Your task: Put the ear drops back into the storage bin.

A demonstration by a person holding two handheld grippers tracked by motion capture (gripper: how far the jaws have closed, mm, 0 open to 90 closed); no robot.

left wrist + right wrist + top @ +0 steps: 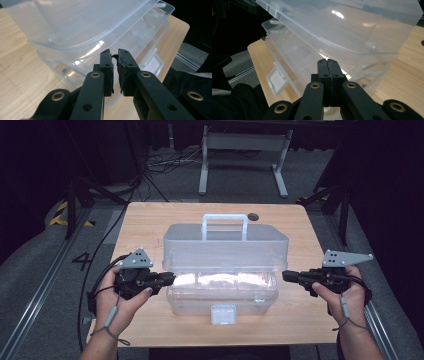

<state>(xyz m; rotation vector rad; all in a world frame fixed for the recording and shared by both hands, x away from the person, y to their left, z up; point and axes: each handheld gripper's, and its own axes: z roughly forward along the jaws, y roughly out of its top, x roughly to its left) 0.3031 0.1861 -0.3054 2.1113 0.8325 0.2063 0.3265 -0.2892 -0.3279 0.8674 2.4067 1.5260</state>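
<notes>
Wooden desk (150, 227) carries a clear box (222, 292), lid (225, 247) partly raised. Left hand-held gripper (170, 279), jaws barely parted, touches its left end; right hand-held gripper (287, 276), jaws closed, sits just beside its right end.

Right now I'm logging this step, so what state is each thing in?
Clear plastic box: open, sitting on the table.
Lid: raised, tilted above the base.
Front latch: undone, hanging down.
Handle: upright on the lid.
Left gripper: jaws slightly apart, at the box's left side.
Right gripper: shut, at the box's right side.
</notes>
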